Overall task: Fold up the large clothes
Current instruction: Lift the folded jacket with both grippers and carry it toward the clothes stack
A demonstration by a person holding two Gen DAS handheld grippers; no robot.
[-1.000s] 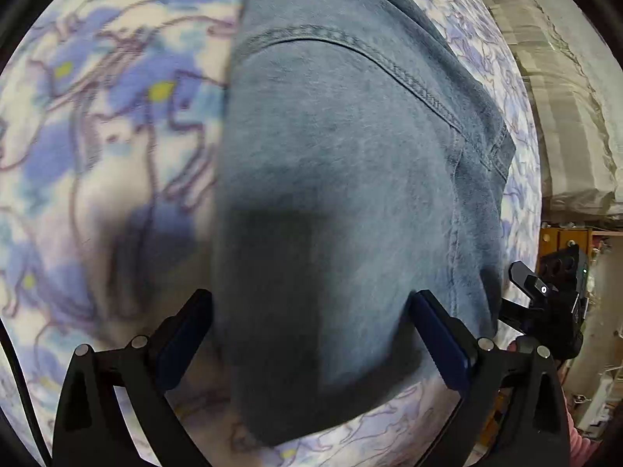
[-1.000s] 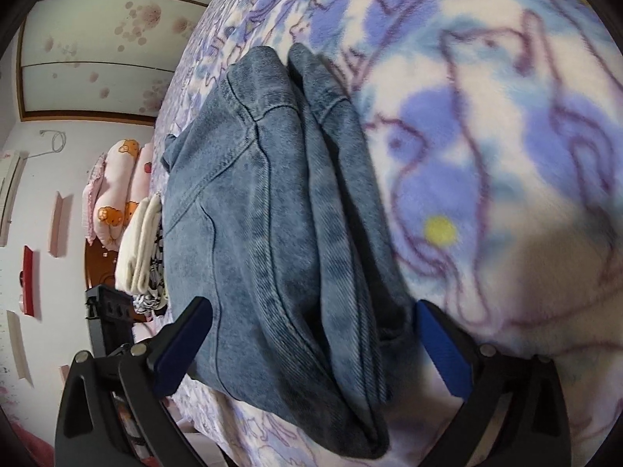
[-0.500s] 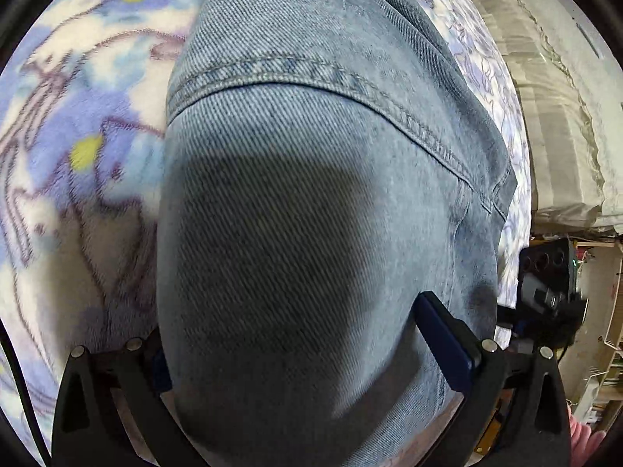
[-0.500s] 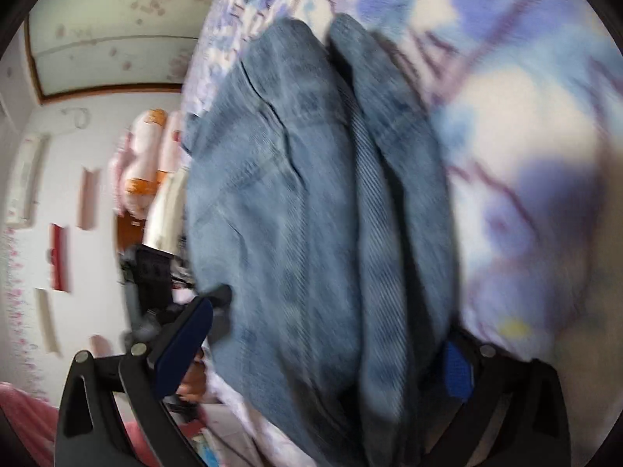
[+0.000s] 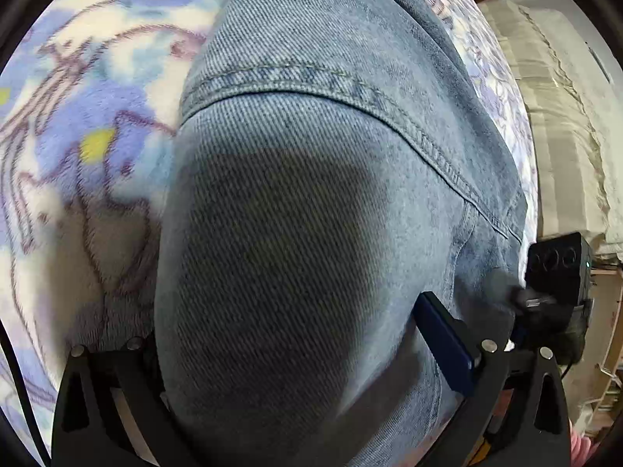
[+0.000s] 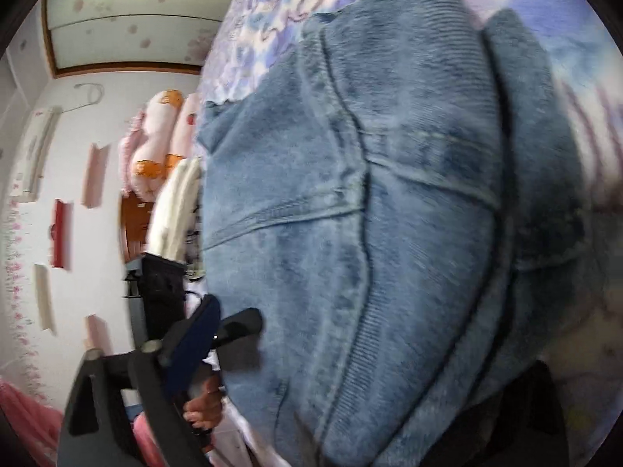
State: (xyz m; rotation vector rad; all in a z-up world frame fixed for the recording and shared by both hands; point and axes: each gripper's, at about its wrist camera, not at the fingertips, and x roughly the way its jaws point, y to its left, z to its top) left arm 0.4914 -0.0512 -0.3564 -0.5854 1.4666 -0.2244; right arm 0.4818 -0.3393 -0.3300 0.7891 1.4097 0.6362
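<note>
Jeans (image 5: 311,233) lie folded on the bed (image 5: 78,155), between the spread jaws of both grippers, the right's just narrowing; an uneven pinch may undo the fold.

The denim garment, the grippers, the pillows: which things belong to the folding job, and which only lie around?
Belong to the job:
- denim garment
- left gripper
- right gripper
- floral blanket under it

Only lying around:
- pink pillows
- cream folded cloth
- striped bedding
</note>
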